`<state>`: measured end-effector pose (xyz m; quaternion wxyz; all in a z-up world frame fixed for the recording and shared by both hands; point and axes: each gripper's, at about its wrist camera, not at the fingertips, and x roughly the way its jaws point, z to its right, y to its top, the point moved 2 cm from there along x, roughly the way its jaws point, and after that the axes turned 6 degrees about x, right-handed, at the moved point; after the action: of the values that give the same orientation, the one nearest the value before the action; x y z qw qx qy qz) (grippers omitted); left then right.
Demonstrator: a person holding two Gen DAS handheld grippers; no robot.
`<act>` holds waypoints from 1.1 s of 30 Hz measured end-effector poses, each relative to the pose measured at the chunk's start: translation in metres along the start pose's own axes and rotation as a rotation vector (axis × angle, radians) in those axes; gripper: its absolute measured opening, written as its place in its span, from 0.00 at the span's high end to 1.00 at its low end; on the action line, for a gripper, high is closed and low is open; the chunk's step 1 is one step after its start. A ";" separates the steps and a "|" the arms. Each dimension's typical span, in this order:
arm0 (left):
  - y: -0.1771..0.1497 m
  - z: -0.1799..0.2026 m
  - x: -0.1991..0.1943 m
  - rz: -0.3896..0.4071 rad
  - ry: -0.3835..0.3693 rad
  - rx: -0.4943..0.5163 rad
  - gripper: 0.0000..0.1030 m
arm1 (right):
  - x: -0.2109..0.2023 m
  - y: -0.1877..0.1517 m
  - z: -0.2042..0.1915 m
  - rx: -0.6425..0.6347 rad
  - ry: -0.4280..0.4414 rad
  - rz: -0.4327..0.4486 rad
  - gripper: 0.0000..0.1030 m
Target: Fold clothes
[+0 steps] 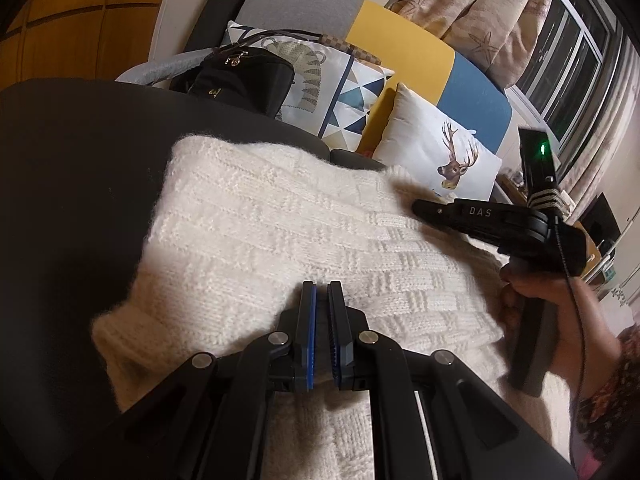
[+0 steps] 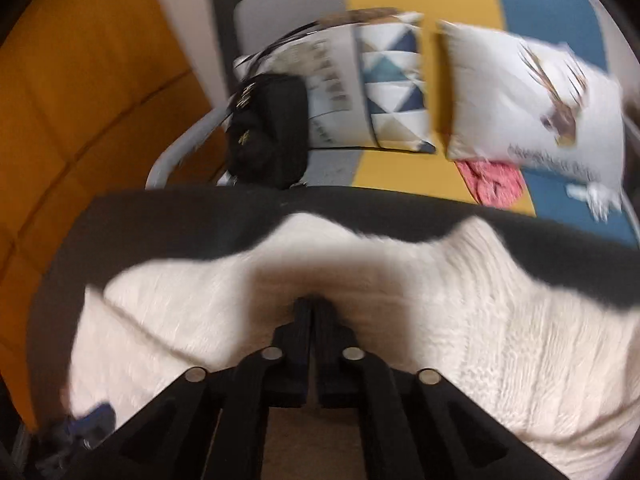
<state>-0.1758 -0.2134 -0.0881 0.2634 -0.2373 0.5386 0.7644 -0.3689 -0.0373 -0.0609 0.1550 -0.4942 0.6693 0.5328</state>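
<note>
The left wrist view looks forward and downward along its own tongs (image 1: pixel 322 292), which fill the lower middle, close over a white knitted sweater (image 1: pixel 256 220) on a dark surface (image 1: pixel 60 168). At its right edge it catches the right tongs (image 1: pixel 418 206) and the hand (image 1: pixel 560 304) holding them. The right wrist view also tilts down along its tongs (image 2: pixel 314 308), very near the same sweater (image 2: pixel 460 300), and is blurred. Both face the same way, toward a sofa (image 1: pixel 400 36) beyond, and share the black bag (image 1: pixel 240 76), the triangle-patterned cushion (image 1: pixel 352 96) and the deer cushion (image 1: pixel 440 152)
</note>
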 end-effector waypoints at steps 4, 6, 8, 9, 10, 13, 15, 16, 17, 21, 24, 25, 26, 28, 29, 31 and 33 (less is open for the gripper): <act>0.000 -0.002 0.000 0.001 -0.008 -0.008 0.92 | -0.008 0.001 -0.001 0.000 0.014 -0.011 0.98; 0.000 -0.002 0.000 0.000 -0.006 -0.007 0.92 | -0.033 -0.007 -0.002 0.011 0.006 0.030 0.83; 0.000 -0.001 0.000 0.000 -0.003 -0.006 0.92 | -0.064 -0.020 -0.002 -0.004 0.034 0.084 0.83; 0.000 -0.001 0.000 -0.001 -0.001 -0.004 0.92 | -0.073 -0.027 0.000 -0.012 0.019 0.094 0.83; 0.001 -0.001 0.000 -0.001 0.001 -0.002 0.92 | -0.082 -0.034 0.002 -0.019 0.005 0.101 0.83; 0.001 0.000 0.000 -0.002 0.007 0.002 0.92 | -0.095 -0.052 0.024 -0.002 -0.031 0.085 0.83; 0.001 0.001 0.000 -0.002 0.011 0.005 0.92 | -0.097 -0.060 0.044 0.031 -0.068 0.070 0.86; 0.001 0.001 0.000 -0.002 0.011 0.005 0.92 | -0.099 -0.059 0.051 0.060 -0.068 0.074 0.90; 0.001 0.001 0.000 -0.002 0.012 0.006 0.92 | -0.101 -0.057 0.057 0.090 -0.068 0.078 0.90; 0.000 0.002 0.000 -0.001 0.015 0.008 0.92 | -0.098 -0.036 0.051 0.076 -0.036 0.113 0.84; 0.000 0.001 0.000 0.000 0.010 0.003 0.92 | -0.069 -0.019 0.026 -0.032 -0.019 0.068 0.85; -0.001 0.001 0.000 0.001 0.006 -0.001 0.92 | -0.058 -0.016 0.020 -0.054 -0.014 0.041 0.86; -0.001 0.000 0.000 0.001 0.002 -0.004 0.92 | -0.045 -0.013 0.018 -0.061 -0.030 0.008 0.86; -0.001 -0.001 0.000 0.002 -0.005 -0.010 0.92 | -0.022 -0.007 0.014 -0.073 -0.058 -0.049 0.88; -0.001 -0.002 0.000 0.003 -0.008 -0.012 0.92 | -0.018 -0.004 0.017 -0.062 -0.059 -0.028 0.92; -0.001 -0.002 0.000 0.004 -0.013 -0.015 0.92 | -0.017 0.000 0.025 -0.031 -0.075 -0.004 0.97; -0.001 -0.002 0.000 0.004 -0.019 -0.014 0.92 | -0.025 0.002 0.032 0.022 -0.061 0.010 0.97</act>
<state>-0.1748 -0.2150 -0.0895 0.2652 -0.2308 0.5314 0.7707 -0.3693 0.0031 -0.0538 0.1781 -0.4725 0.6724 0.5412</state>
